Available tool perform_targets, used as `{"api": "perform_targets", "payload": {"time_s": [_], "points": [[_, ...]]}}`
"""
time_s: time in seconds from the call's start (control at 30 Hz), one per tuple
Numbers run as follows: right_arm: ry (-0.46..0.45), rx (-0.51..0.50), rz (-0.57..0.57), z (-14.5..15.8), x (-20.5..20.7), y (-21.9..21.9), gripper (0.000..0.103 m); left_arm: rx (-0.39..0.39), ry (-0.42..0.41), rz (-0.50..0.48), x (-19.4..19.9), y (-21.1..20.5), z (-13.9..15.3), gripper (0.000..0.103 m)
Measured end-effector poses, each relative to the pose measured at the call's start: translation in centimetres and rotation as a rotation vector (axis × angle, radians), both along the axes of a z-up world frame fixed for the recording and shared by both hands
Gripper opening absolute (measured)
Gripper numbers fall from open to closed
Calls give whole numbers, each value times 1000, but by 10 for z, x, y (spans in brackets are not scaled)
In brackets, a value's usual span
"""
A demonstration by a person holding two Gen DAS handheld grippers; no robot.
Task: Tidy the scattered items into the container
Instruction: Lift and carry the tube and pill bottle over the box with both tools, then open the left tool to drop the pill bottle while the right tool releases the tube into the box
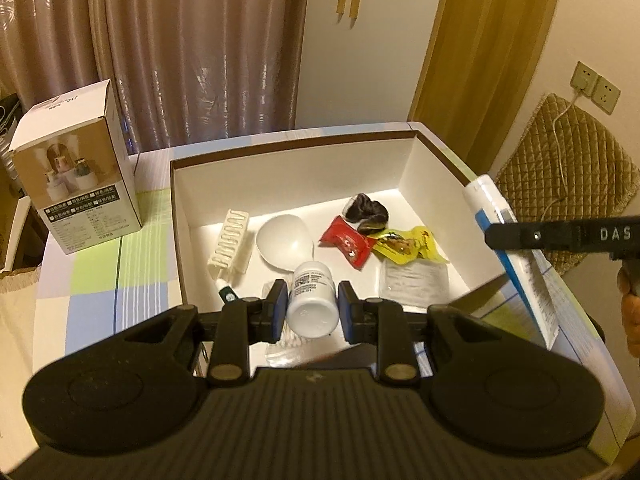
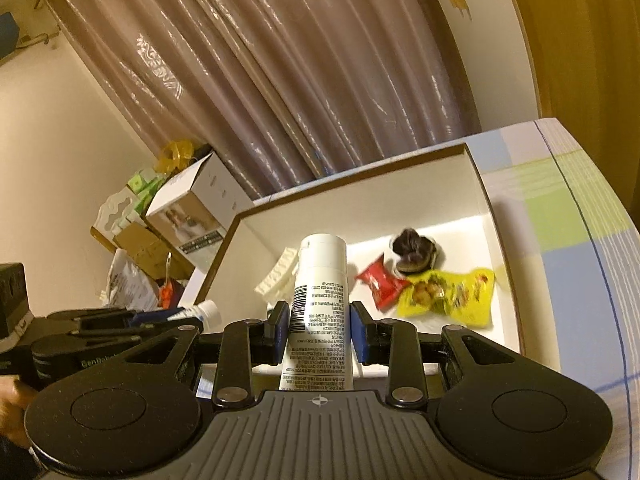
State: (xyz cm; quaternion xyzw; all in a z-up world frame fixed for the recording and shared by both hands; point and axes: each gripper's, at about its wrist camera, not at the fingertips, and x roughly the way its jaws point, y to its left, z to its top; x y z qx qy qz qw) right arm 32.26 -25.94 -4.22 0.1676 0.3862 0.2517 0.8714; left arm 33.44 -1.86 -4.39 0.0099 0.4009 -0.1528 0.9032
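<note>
Left gripper (image 1: 312,312) pinches small white bottle (image 1: 311,300) over near edge of box (image 1: 288,172). Right gripper (image 2: 319,330) pinches white tube (image 2: 320,300), also above the box. Risk: smooth cylinders slip; release could knock red packet (image 1: 348,243). Readable: "DAS"; labels illegible.

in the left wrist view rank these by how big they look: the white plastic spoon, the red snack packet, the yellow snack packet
1. White plastic spoon
2. Yellow snack packet and red snack packet: these look nearly alike, the yellow perhaps slightly larger, so no firm ranking.
</note>
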Motion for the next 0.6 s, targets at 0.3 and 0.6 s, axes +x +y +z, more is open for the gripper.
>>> {"api": "perform_targets", "payload": {"time_s": [0.3,0.6], "points": [[-15,-57,15,-2,60,20,35,-24,52,-18,41,-19,-15,22],[8,-122,16,-24,88,22,35,19,152,6,77,-32,-58,22]]}}
